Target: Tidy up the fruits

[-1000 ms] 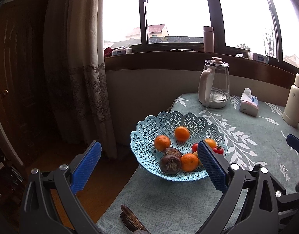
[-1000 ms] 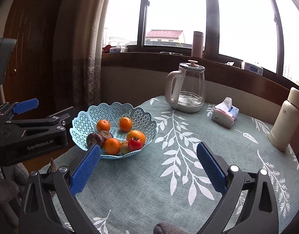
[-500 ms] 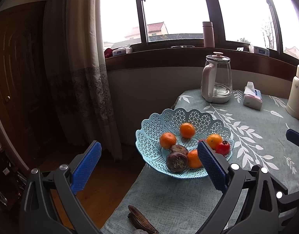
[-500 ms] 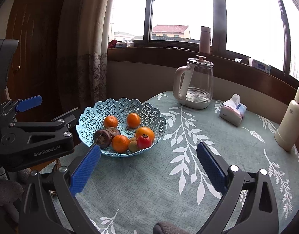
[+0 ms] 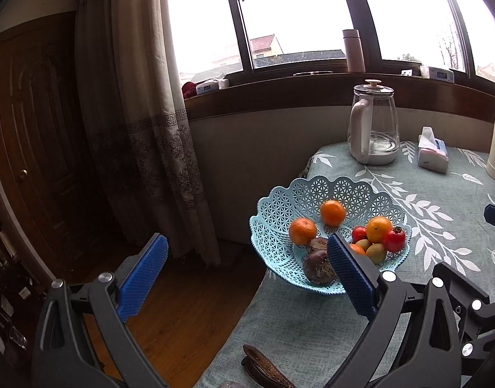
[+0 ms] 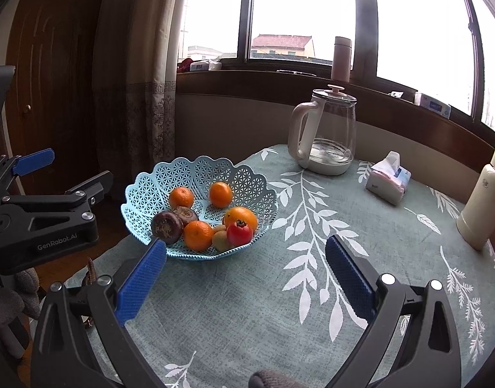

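A pale blue openwork plastic fruit basket with a scalloped rim stands near the left edge of the surface, which carries a grey-green cloth printed with white leaf sprays. Inside the basket lie four orange mandarins, one red persimmon-like fruit with a dark calyx, two small green-brown kiwifruit and two dark purple-brown round fruits, all grouped toward the near side and touching one another. In the left wrist view a second small red fruit shows behind the kiwifruit. The left tool, black-framed with blue ribbed pads, is spread wide and holds nothing; it hangs at the surface's left edge, one pad over the wooden floor, the other in front of the basket's near rim. The right tool, of the same build, is likewise spread wide and empty, above bare cloth just in front of the basket. Farther back stand a clear glass kettle with a white handle and base, a soft pack of tissues and a cream bottle at the right. A brown strap-like item lies on the near edge of the cloth; its nature cannot be determined.
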### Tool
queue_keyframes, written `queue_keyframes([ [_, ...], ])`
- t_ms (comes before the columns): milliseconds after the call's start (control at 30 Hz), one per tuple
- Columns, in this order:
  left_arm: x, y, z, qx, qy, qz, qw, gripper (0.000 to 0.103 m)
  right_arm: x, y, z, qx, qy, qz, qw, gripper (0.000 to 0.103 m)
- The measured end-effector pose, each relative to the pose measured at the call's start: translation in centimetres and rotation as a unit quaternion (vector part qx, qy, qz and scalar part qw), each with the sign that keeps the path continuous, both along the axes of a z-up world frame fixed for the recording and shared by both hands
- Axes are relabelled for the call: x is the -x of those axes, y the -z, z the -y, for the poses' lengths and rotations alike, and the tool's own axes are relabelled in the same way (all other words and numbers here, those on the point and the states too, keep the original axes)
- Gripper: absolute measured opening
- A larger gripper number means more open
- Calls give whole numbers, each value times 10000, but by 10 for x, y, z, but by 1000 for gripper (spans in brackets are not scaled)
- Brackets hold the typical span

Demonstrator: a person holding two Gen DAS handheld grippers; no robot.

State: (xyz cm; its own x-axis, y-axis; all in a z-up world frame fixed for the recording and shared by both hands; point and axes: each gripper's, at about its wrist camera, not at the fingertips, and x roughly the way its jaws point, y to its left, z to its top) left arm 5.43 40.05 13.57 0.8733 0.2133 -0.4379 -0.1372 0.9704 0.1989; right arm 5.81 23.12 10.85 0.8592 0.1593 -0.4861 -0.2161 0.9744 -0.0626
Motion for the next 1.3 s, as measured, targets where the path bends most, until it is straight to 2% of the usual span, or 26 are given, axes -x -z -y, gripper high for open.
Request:
queue_keyframes([
  [667, -4, 6, 12, -202, 186, -139, 9995, 100, -8, 8, -6, 189, -12, -101, 9998, 98],
  [1300, -5, 8, 19, -251, 252, -176, 9992, 100, -9, 9, 1, 303, 257, -118, 9991, 98],
])
